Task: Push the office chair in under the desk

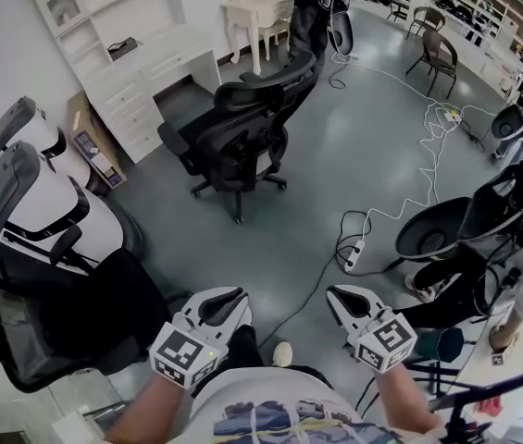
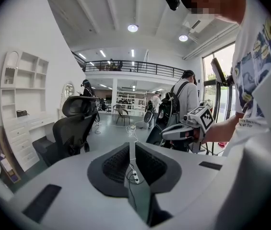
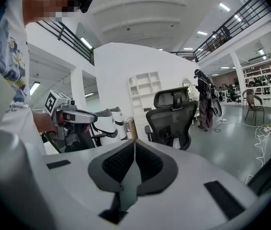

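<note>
A black mesh office chair (image 1: 238,132) stands out on the grey floor, its back toward me, a step from the white desk with shelves (image 1: 150,67) at the upper left. The chair also shows in the left gripper view (image 2: 73,128) and in the right gripper view (image 3: 171,119). My left gripper (image 1: 229,305) and right gripper (image 1: 340,299) are held low by my body, far from the chair. Both are shut with nothing between the pads, as the left gripper (image 2: 131,150) and right gripper (image 3: 134,150) show in their own views.
Black-and-white chairs (image 1: 39,202) crowd the left side. A power strip with white cables (image 1: 354,252) lies on the floor ahead to the right, beside a black round seat (image 1: 446,229). A person with a backpack (image 1: 312,7) stands beyond the chair. A cardboard box (image 1: 94,146) leans by the desk.
</note>
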Available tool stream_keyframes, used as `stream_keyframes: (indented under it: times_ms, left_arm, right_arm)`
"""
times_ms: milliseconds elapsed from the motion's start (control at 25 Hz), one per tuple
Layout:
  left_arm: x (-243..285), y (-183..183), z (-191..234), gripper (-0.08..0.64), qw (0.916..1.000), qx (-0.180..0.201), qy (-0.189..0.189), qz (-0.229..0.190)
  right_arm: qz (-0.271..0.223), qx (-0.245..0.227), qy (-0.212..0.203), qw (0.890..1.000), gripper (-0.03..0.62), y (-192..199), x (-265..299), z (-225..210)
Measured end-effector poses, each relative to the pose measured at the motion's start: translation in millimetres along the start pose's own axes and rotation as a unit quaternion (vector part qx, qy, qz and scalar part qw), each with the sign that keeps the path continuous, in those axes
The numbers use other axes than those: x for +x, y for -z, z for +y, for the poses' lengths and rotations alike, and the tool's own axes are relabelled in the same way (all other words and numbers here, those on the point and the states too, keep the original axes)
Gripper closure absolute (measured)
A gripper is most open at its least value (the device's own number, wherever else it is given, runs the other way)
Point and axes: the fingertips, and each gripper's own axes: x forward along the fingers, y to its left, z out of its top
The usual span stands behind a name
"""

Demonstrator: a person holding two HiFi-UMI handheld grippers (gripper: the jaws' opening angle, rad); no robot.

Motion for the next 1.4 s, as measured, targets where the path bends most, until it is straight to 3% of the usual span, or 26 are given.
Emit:
stream_keyframes:
  times_ms: [120, 200, 240, 560, 1000, 1400]
  left_arm:
    - [9.6, -3.6, 16.8, 0.498, 1.0, 0.001, -0.006, -0.002]
    - [18.2, -4.8, 33.4, 0.433, 0.9999, 0.007, -0.012, -0.004]
    - [23.3, -5.0, 42.9, 0.41, 0.9998, 0.01, -0.016, -0.005]
    - [69.1, -23.5, 139.1, 0.377, 0.9993, 0.015, -0.026, -0.022]
    - [111.5, -38.3, 248.5, 0.341, 0.9993, 0.02, -0.02, -0.024]
    - [156.5, -45.8, 326.6, 0.289, 0.9968, 0.042, -0.068, -0.001]
  right_arm:
    - [0.002, 0.011, 0.009, 1.0, 0.543, -4.2, 11.4, -14.9]
    - [0.006, 0.014, 0.014, 1.0, 0.375, -5.9, 24.0, -26.0]
    - [0.007, 0.012, 0.017, 1.0, 0.362, -7.1, 30.3, -32.1]
    - [0.003, 0.009, 0.069, 0.998, 0.339, -48.5, 84.5, -90.0]
    - [-0.021, 0.012, 0.104, 0.994, 0.306, -112.2, 192.9, -154.9]
    - [-0.021, 0.003, 0.112, 0.994, 0.284, -155.9, 256.5, -226.6]
